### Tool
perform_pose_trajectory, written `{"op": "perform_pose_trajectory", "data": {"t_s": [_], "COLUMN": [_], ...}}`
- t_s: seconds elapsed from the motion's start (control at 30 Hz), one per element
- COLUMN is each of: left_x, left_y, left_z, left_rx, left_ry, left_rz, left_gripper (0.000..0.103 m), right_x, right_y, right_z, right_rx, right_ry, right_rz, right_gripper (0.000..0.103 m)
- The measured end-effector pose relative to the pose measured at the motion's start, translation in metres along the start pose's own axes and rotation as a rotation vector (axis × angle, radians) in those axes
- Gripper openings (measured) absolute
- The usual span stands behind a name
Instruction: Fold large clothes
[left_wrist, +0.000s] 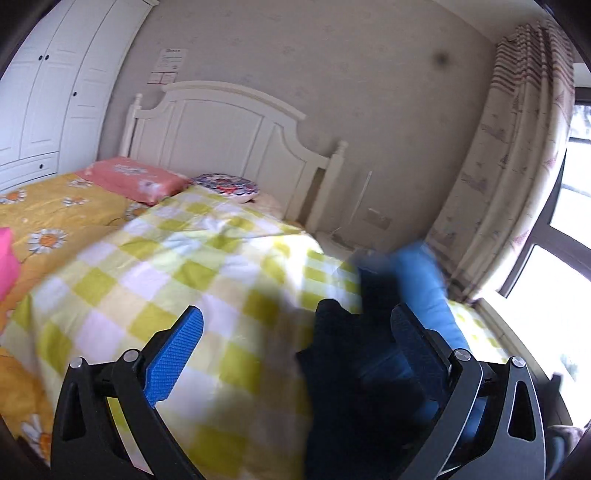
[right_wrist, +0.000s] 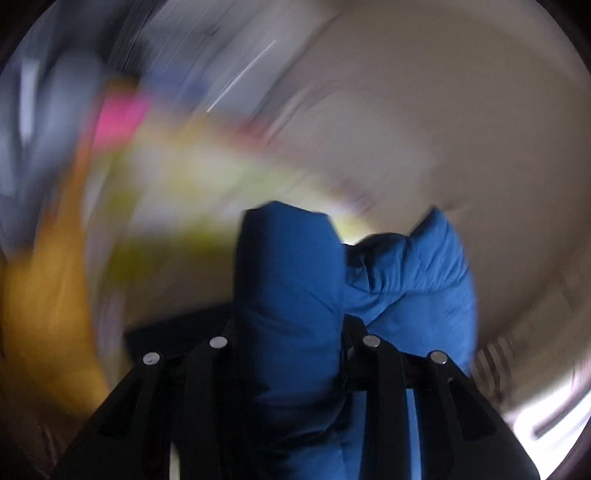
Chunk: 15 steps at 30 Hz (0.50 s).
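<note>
A blue padded jacket (right_wrist: 291, 280) with a dark lining fills the middle of the right wrist view. My right gripper (right_wrist: 290, 332) is shut on a thick fold of it; the fingertips are hidden by the fabric. In the left wrist view the jacket (left_wrist: 424, 284) hangs blurred at the right over the bed, its dark part (left_wrist: 347, 369) in front of my right finger. My left gripper (left_wrist: 295, 332) is open, blue pads wide apart, above the yellow-checked quilt (left_wrist: 184, 280). It holds nothing.
The bed has a white headboard (left_wrist: 221, 129), a pink pillow (left_wrist: 136, 177) and an orange flowered sheet (left_wrist: 48, 214). A white wardrobe (left_wrist: 48, 92) stands at the left, curtains (left_wrist: 517, 166) and a window at the right. The right wrist view is heavily blurred.
</note>
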<state>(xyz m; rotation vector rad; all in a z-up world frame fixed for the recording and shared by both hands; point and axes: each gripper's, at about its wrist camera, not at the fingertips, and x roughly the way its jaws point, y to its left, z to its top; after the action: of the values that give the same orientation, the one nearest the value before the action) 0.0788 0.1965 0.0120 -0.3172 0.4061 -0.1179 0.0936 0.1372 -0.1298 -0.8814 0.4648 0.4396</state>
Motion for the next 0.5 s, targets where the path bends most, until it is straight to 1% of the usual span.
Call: {"op": "perform_pose_trajectory", "data": {"t_s": [0.03,0.07,0.1,0.17,0.2,0.27,0.3,0.33,0.37,0.43,0.5], "left_x": [0.001,0.002,0.005,0.019,0.030,0.046,0.063,0.079,0.091,0.125,0.160], "left_y": [0.003,0.001,-0.003,-0.011,-0.026,-0.048,-0.067,-0.081,-0.092,-0.120,-0.134], "left_z": [-0.002,-0.003,-0.005,0.000,0.004,0.011,0.021,0.029,0.032,0.039,0.037], "left_rx": [0.013,0.029,0.056,0.119,0.172,0.233,0.267,0.292,0.309,0.348,0.380], "left_ry": [0.021,0.039,0.058,0.094,0.120,0.165,0.203,0.228,0.249,0.317,0.377], "left_rz": [-0.001,-0.006,-0.018,-0.054,-0.091,-0.174,-0.242,-0.274,-0.288,-0.322,-0.316], "left_gripper": [0.098,0.098,0.098,0.098,0.098,0.098,0.098,0.098,0.098,0.098,0.098], "right_x": [0.023,0.027,0.028,0.024,0.022,0.020,0.020,0.016,0.015,0.017,0.015], "right_y": [0.031,0.047,0.053,0.039,0.035,0.037,0.042,0.056,0.058,0.056,0.055], "right_z": [-0.002,-0.004,-0.005,-0.005,-0.007,-0.010,-0.012,-0.013,-0.014,-0.015,-0.016], "right_rx": [-0.123,-0.196,-0.218,-0.157,-0.137,-0.146,-0.164,-0.176,-0.181,-0.173,-0.171], "right_ry": [0.047,0.036,0.034,0.029,0.025,0.013,0.008,0.005,0.001,-0.003,-0.010], "right_rz": [-0.046,-0.113,-0.132,-0.081,-0.068,-0.080,-0.104,-0.116,-0.126,-0.122,-0.128], "right_gripper": [0.036,0.036,0.036,0.037,0.037,0.037,0.037,0.037,0.037,0.037,0.038]}}
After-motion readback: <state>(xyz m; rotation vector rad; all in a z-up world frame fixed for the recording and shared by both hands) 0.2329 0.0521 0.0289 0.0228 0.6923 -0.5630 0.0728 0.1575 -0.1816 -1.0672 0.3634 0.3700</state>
